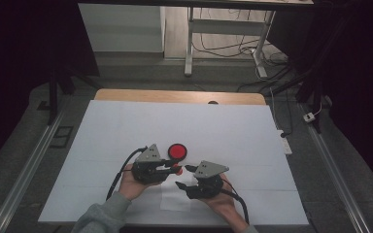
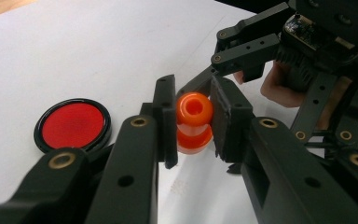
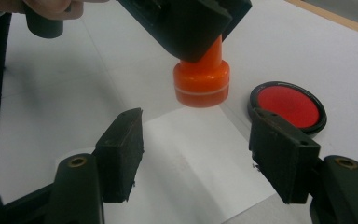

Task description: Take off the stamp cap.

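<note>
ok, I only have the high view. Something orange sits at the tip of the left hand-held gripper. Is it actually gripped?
Observer: Yes. In the left gripper view, the left hand-held gripper is shut on the narrow neck of the orange piece.
Operator: What shape is it?
Observer: The right gripper view shows a wider round base with a pale seam line. The left gripper view shows a hole in the top end.
Operator: Is the right one holding anything?
Observer: No. The right hand-held gripper is open, with only the paper sheet showing between its jaws. The red disc lies just past one of its pads.
</note>
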`<state>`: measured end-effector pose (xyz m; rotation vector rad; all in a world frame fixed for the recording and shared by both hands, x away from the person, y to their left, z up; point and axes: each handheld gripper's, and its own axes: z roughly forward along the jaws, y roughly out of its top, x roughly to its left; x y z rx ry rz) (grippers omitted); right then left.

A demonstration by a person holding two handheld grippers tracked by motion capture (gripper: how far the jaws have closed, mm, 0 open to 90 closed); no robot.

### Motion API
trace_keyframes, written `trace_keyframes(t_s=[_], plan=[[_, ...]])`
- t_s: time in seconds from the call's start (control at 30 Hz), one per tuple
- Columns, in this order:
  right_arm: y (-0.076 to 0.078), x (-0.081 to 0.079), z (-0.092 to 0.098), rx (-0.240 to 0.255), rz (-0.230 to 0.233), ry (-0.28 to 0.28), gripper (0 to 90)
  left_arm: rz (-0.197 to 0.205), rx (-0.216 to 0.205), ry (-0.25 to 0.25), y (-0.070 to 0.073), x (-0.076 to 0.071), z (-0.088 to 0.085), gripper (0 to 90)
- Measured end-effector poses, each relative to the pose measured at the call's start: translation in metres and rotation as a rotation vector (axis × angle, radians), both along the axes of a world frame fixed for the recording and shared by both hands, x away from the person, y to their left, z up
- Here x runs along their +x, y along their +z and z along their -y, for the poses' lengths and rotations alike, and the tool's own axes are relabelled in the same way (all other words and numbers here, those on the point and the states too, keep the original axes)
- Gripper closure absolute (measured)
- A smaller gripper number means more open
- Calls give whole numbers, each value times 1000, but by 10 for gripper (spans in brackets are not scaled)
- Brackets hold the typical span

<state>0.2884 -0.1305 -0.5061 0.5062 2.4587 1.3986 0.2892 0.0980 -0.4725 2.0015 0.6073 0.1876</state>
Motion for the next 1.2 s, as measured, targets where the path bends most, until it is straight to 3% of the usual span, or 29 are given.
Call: trace_keyframes(t_s=[0.47,1.2], plan=[[3,0,-7,-6,14,-35,400,-5,-10,2,-1,1,0,725],[3,0,-9,-20,28,-43,590,-12,-9,-2,-3,2,2,725]])
